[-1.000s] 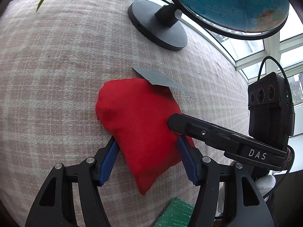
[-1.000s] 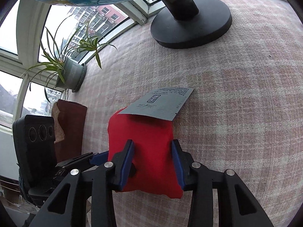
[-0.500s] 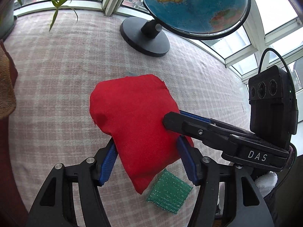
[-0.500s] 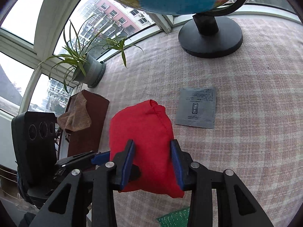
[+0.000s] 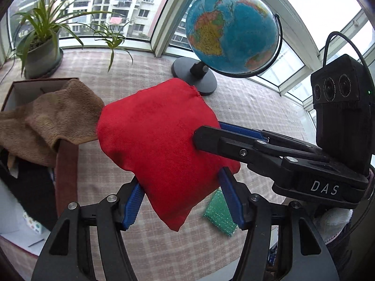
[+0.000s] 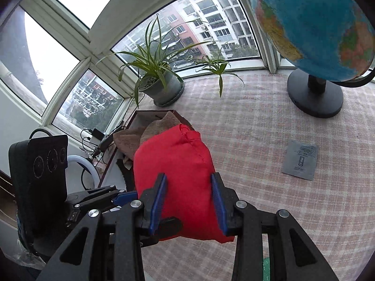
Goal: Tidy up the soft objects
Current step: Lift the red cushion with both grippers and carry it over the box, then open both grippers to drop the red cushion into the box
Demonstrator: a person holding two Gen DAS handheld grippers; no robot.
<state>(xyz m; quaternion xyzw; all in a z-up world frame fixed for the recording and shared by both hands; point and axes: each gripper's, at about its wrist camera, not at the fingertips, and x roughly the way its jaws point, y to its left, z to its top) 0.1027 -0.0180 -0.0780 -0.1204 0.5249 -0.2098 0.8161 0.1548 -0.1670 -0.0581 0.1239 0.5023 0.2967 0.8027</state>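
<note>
Gripping red pouch (image 5: 161,145) (both jaws part-open, pressing).

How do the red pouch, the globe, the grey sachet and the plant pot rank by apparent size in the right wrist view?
1. red pouch, nearest the camera, so inflated
2. globe, partly cut off
3. plant pot
4. grey sachet

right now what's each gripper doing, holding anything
left gripper: shut on the red cushion
right gripper: shut on the same red cushion, from the other side
</note>
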